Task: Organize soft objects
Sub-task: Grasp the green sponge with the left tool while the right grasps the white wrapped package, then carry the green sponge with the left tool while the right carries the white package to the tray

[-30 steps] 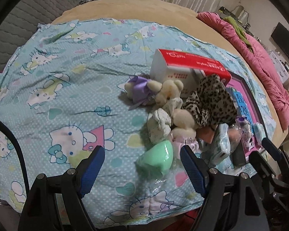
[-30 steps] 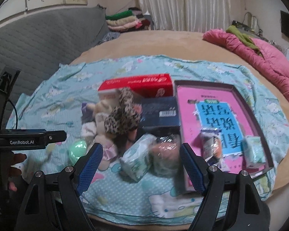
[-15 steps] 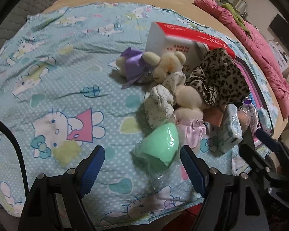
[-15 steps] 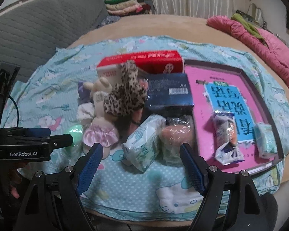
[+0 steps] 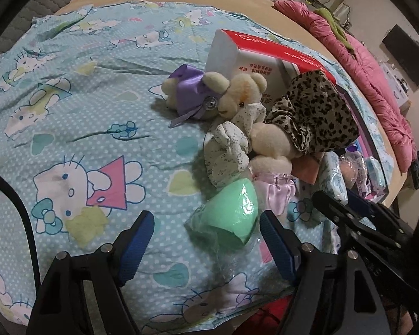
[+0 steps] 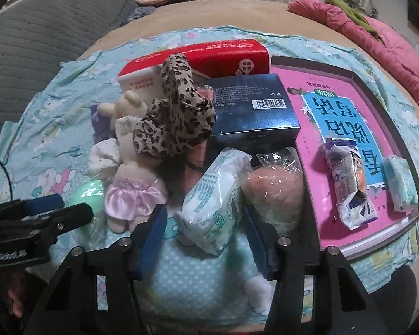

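The left gripper (image 5: 206,229) is shown spread wide, holding nothing; a wrapped green sponge (image 5: 229,216) lies between its blue pads (image 5: 138,240), nearer the right-hand one. Just beyond the sponge, a bear in a pink skirt (image 5: 271,176) is piled against a second bear in white print (image 5: 237,128), with a purple-dressed toy (image 5: 190,92) further off to the left and a leopard-print cloth (image 5: 315,117) draped to the right. A red-and-white box (image 5: 254,55) is seen behind them.

The right gripper (image 6: 204,234) is likewise parted and empty, a tissue pack (image 6: 215,198) standing between its fingers. A wrapped peach sponge (image 6: 273,189) rests just right of the pack. Beyond, a dark blue box (image 6: 254,109) and, to the right, a pink tray (image 6: 315,89) are set on the cartoon-print sheet (image 5: 69,111).
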A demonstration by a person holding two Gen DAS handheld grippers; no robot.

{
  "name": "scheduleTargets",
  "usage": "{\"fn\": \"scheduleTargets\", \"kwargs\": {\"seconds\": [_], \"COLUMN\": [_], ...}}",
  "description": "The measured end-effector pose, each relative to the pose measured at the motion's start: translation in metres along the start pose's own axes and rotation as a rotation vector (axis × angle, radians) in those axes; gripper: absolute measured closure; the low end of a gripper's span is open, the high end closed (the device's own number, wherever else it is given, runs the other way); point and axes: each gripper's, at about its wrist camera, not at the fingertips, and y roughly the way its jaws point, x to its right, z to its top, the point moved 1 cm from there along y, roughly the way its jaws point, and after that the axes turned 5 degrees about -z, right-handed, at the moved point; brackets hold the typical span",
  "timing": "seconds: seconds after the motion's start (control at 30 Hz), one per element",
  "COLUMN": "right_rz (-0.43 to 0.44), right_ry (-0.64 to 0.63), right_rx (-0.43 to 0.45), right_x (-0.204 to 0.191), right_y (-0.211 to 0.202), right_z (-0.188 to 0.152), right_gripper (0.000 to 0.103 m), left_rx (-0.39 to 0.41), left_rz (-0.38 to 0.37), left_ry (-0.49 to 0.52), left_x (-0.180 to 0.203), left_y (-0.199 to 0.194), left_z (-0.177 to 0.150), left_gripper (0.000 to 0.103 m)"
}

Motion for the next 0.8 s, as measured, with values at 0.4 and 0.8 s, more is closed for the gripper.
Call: {"fn": "scheduleTargets", "kwargs": {"seconds": [0.4,0.8], "right_rz": [0.108,0.188], "right_ry": [0.022,-0.028], "right_rx": [-0.052,-0.013], "right_x": [0.018,0.024], "right_y": [-0.003,-0.026], "right_z": [-0.004,-0.010], "right_gripper": [0.079,0.082], "left_rx": [-0.004,0.032], "left_rz": [-0.094,-0.105], "left_ry": [0.005,0.029], "left_x": [0.004,0.014], "left_y": [0.004,-0.013], "left_z": [0.001,-0.001], "left_gripper": [0.052,0.059]}}
